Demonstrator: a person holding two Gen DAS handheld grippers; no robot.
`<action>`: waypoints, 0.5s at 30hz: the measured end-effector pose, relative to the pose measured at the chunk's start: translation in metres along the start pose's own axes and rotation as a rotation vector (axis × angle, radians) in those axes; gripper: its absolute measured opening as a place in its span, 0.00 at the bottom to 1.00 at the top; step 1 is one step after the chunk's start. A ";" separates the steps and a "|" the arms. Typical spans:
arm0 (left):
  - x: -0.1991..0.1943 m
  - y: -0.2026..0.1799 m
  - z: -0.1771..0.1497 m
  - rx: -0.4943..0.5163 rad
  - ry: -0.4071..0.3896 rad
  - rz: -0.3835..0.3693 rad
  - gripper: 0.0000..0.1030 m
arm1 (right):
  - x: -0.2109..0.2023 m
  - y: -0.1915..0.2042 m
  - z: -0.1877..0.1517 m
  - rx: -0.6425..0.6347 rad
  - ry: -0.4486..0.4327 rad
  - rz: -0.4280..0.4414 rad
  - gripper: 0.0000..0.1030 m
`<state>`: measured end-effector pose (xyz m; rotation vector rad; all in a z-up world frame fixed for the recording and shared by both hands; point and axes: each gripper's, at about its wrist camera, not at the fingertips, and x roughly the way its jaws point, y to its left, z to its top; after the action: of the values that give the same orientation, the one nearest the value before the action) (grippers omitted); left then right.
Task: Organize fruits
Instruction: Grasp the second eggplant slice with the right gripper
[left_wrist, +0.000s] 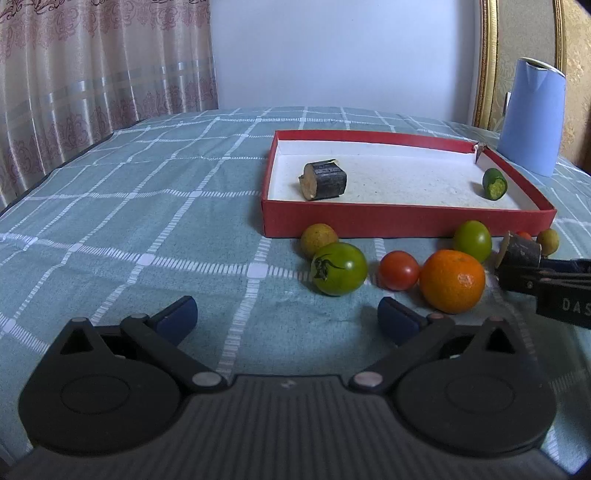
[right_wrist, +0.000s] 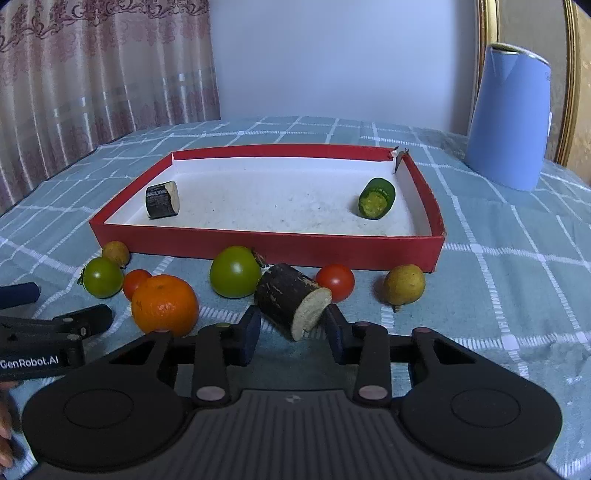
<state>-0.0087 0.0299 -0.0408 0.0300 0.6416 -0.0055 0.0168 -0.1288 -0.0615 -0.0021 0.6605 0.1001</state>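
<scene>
A dark-barked cut cane segment (right_wrist: 291, 301) is seen between the right gripper (right_wrist: 292, 332) jaws, half-open; contact cannot be confirmed. Left gripper (left_wrist: 286, 319) jaws are spread wide, nothing held, round orange mandarin (left_wrist: 451, 280) just ahead-right. Risk: round segment may roll out on closing and knock the small red tomato (right_wrist: 335, 282) beyond; red shallow cardboard tray (right_wrist: 258, 245) further ahead.

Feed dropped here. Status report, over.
Left gripper open, empty. Right gripper around dark sugarcane chunk, not closed. Red cardboard tray ahead, path clear.
</scene>
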 end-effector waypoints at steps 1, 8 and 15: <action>0.000 0.000 0.000 0.000 0.000 0.000 1.00 | -0.002 -0.001 0.000 0.001 -0.001 0.001 0.33; 0.000 0.000 0.000 0.000 0.000 0.000 1.00 | -0.023 -0.004 0.024 -0.089 -0.081 -0.022 0.09; 0.000 0.000 0.000 -0.001 0.000 -0.001 1.00 | -0.022 -0.012 0.028 -0.079 -0.116 -0.041 0.08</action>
<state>-0.0086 0.0303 -0.0409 0.0283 0.6414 -0.0064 0.0175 -0.1419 -0.0264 -0.0855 0.5403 0.0857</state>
